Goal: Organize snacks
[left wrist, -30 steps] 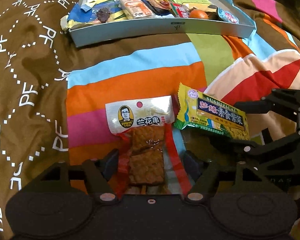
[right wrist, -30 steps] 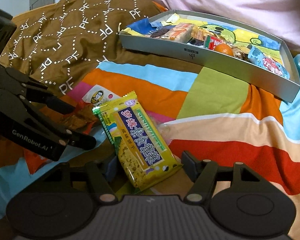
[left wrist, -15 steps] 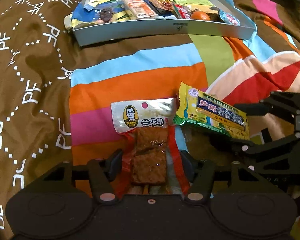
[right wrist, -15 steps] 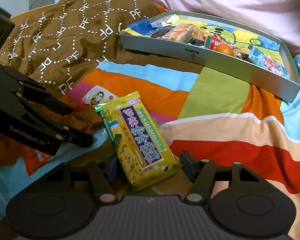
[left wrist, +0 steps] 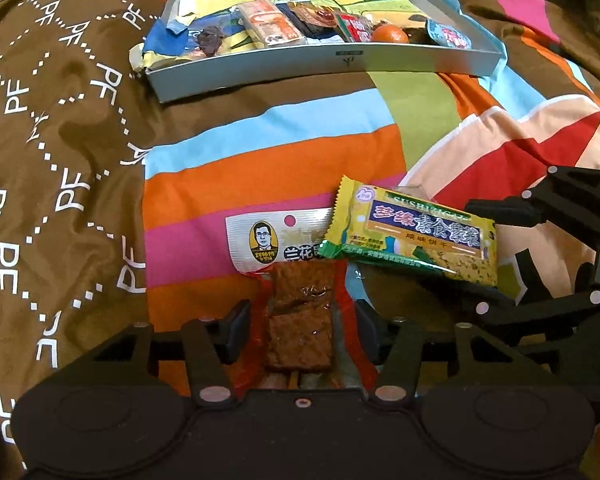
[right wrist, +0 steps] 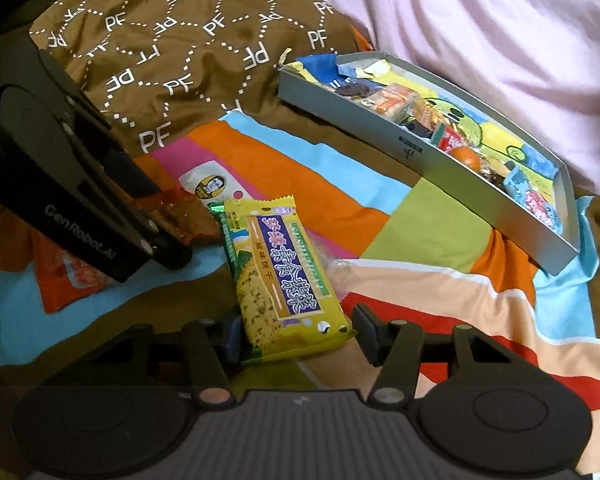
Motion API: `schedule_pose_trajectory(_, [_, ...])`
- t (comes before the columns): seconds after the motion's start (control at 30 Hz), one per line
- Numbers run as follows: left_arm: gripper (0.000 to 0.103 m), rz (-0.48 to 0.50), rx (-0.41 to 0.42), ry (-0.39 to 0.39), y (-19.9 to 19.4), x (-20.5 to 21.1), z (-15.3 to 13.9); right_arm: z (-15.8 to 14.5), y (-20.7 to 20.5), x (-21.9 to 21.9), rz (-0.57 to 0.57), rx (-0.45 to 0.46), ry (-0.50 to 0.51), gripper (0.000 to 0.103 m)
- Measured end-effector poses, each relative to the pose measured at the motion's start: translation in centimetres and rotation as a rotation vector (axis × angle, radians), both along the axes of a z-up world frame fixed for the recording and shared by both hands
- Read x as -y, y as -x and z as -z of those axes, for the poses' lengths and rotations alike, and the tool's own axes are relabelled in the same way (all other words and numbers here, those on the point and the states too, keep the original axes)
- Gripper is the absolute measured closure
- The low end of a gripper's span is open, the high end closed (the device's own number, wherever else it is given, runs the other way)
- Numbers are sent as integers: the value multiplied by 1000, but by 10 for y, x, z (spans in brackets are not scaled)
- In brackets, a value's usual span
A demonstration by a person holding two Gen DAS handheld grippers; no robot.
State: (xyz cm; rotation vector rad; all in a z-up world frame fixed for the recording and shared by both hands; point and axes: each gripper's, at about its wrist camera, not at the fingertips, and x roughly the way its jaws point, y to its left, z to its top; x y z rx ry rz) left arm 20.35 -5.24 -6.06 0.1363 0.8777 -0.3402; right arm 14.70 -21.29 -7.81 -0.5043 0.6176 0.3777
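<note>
Tray [left wrist: 260, 76] at top partly filled, jaws closing round tofu pack [left wrist: 300, 320] and biscuit pack [right wrist: 284, 280], neither clamped yet

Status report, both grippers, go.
Left gripper closing around tofu skewer pack. Right gripper closing around yellow cracker pack. Cracker pack overlaps skewer pack's corner. Snack tray path clear.

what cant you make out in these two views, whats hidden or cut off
- Left wrist view: the near end of the red tofu snack packet is hidden behind the left gripper, whose jaws are closing around it; contact unclear.
- Right wrist view: the near left corner of the yellow cracker packet is hidden by the right gripper, jaws closing.
- Both views: small snacks in the grey tray overlap; their labels are too small.
</note>
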Motion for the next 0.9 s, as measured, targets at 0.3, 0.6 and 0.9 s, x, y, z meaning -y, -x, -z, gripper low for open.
schedule_pose_trajectory(0.3, [60,-17,19,22,3,-3,-2,5,-2,-1,7,7,12,45])
schedule_pose_trajectory(0.6, [63,-36,23,46,6,-7,-4,4,-2,0,2,15,8,45])
schedule_pose_trajectory(0.9, [63,-71,73,0,11,-2,-6,10,8,-8,-40,114,108,45])
